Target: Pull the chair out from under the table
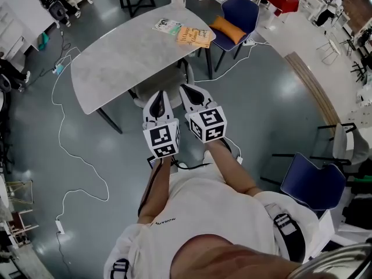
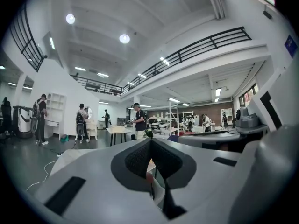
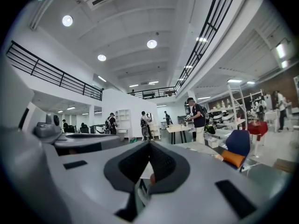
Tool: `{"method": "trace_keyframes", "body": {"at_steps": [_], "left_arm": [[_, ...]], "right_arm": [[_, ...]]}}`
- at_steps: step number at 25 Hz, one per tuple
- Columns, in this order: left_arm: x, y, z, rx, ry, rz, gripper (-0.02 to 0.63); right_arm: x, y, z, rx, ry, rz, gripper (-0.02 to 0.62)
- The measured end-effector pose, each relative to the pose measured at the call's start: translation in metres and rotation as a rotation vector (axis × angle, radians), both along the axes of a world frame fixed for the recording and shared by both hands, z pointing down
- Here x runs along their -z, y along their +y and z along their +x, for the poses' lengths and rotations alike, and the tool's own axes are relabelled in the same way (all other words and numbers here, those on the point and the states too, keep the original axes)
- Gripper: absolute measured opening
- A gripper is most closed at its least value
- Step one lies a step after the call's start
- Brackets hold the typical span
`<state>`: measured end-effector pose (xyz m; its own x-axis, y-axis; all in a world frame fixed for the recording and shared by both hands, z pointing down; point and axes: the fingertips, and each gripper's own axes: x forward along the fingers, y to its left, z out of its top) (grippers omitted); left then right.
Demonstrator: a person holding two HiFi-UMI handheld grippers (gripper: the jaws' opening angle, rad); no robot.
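A pale grey chair (image 1: 174, 77) is tucked under the grey oval table (image 1: 128, 57), with only its curved backrest and part of the seat showing at the near edge. Both grippers point level at that backrest from my side. My left gripper (image 1: 158, 96) has its tips just before the backrest, jaws shut. My right gripper (image 1: 187, 89) is beside it, also shut, its tips at the backrest's rim. In the left gripper view the left gripper (image 2: 150, 141) shows its pads meeting. The right gripper (image 3: 149, 143) looks the same in its own view. Nothing clearly sits between either pair.
A book (image 1: 195, 36) and a magazine (image 1: 167, 25) lie at the table's far end. A blue chair with an orange cushion (image 1: 238, 16) stands beyond it, another blue chair (image 1: 311, 182) at my right. White cables (image 1: 64, 150) trail over the floor. People stand far off.
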<state>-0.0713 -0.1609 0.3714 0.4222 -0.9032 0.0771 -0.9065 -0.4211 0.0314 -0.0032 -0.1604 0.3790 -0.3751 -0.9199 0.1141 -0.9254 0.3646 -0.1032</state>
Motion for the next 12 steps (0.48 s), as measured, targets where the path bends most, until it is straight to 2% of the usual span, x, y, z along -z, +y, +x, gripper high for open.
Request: {"method": "trace_keyframes", "body": {"at_steps": [5,12], "left_arm": [[-0.013,-0.022,0.015,0.022,-0.033,-0.034,0.005],[-0.060,-0.048,0.041,0.007,-0.173,-0.098,0.005]], "right_arm": [[-0.012,-0.022,0.015,0.055,0.036,-0.039,0.014],[-0.061,-0.053,0.041,0.145,0.122,-0.135,0.014]]}}
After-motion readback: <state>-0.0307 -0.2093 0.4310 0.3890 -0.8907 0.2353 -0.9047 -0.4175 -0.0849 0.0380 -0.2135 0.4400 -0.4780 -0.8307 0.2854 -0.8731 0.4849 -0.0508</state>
